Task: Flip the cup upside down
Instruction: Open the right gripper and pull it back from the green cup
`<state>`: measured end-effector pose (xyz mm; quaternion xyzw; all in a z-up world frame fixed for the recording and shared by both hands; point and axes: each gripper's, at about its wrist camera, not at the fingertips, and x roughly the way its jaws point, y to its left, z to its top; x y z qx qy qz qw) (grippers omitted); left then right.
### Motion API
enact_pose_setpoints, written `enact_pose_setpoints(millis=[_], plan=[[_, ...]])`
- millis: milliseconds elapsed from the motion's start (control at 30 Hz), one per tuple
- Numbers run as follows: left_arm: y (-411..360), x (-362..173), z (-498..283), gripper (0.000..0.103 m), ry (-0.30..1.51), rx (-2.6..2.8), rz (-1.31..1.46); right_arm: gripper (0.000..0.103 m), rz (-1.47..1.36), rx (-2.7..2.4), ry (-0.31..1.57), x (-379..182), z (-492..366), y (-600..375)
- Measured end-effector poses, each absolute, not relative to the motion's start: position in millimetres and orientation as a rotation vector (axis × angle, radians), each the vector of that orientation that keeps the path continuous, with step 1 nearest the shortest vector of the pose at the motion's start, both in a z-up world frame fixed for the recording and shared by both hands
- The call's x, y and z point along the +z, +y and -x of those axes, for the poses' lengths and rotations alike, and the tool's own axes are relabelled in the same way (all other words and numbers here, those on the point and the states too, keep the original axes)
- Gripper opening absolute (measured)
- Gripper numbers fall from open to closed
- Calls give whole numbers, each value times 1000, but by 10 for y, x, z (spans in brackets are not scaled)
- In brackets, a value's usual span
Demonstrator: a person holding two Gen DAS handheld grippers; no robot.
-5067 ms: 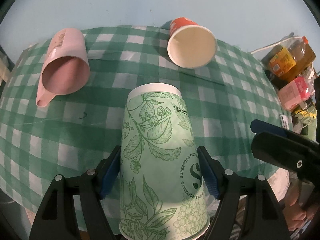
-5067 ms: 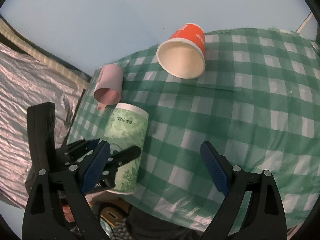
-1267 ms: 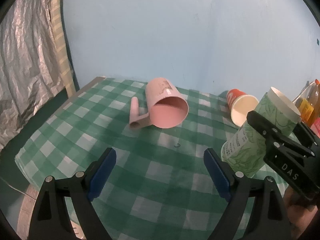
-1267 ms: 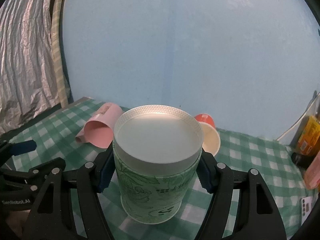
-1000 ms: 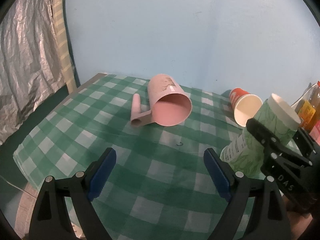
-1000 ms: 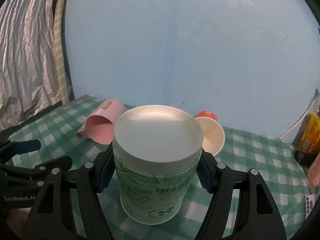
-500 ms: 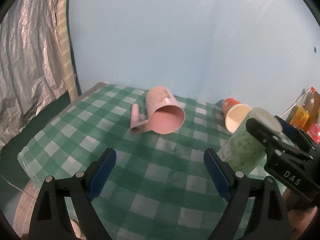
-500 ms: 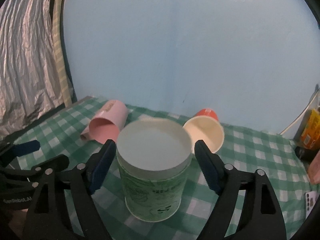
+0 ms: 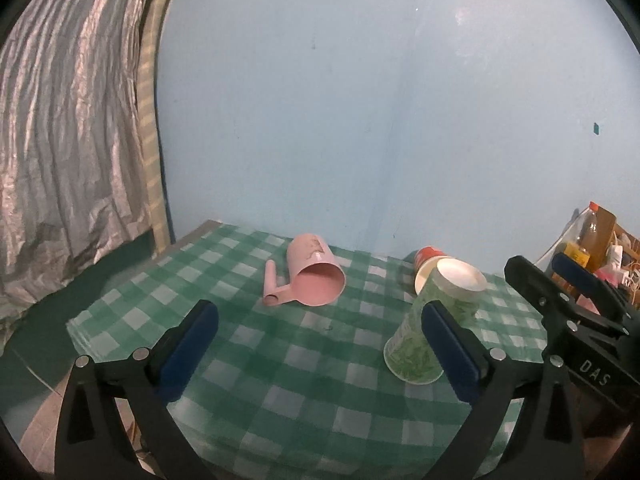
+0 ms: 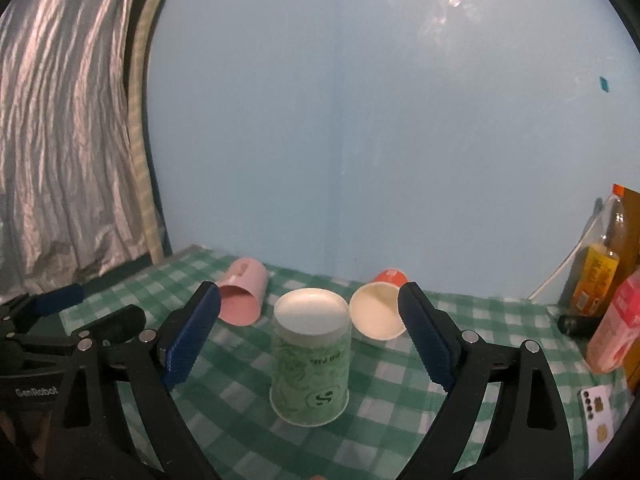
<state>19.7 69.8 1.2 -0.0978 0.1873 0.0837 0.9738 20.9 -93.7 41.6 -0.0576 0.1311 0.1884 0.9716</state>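
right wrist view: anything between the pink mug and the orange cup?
Yes, the green cup, standing upside down on the checked cloth, sits nearer the camera in the gap between pink mug and orange cup.

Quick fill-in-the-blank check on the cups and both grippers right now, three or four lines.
1. The green cup stands on the checked tablecloth with its mouth facing ____.
2. The right gripper is ____, touching nothing.
3. The pink mug lies on its ____.
4. The left gripper holds ____.

Missing words: down; open; side; nothing
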Motion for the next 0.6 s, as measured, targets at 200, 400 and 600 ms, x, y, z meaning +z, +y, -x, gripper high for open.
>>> enact_pose_setpoints(millis=[200,400,600], plan=[[614,15,-30,102,353,163,155,89,64,385,304,340,-87,-1081],[534,18,44,103,333,129,144,89,37,391,347,322,65,-1219],[450,27,94,103,325,108,123,89,39,362,377,300,111,-1306]])
